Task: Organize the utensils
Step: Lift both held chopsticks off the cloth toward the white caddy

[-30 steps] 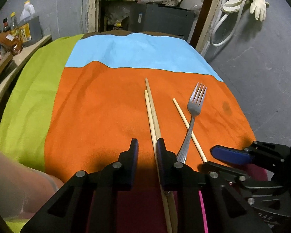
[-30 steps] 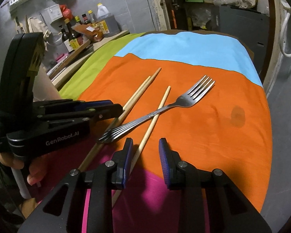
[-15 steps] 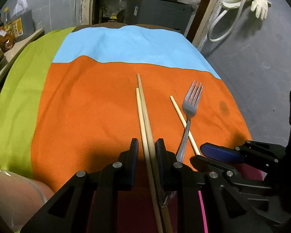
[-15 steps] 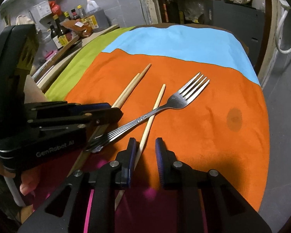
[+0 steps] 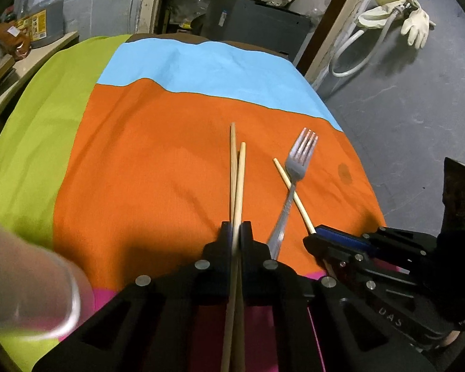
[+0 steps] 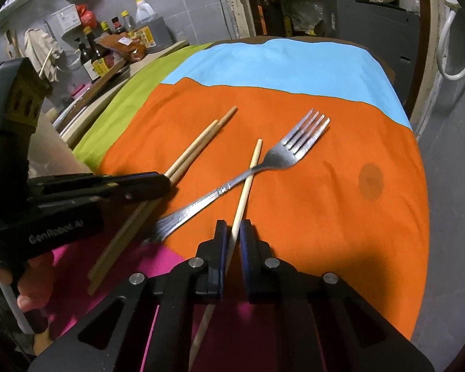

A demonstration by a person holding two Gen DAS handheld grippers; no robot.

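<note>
Step in hand, as I read it: the grab. Both grippers clamped, nothing lifted clear yet as far as I can tell.

Left side: left gripper (image 5: 236,232) is pinched tight on the chopstick pair (image 5: 236,183). The 2 sticks run fwd from btwn the pads over the orange part of the cloth (image 5: 139,161), tips slightly crossed, back ends trailing under the gripper body.

Middle: fork (image 6: 248,175) lies loose on the cloth, tines pointing away, handle btwn the 2 grippers. It crosses over the single chopstick (image 6: 248,183).

Right side: right gripper (image 6: 232,232) is closed on that single stick near its mid-length; the far half sits under the fork neck.

Next move, my guess: right hand draws the stick out from under the fork w/o dragging the fork along, prob a small lift & pull back, then brings it over to the pair so all 3 lie together. Left needs a firm squeeze or the pair scissors apart.
</note>
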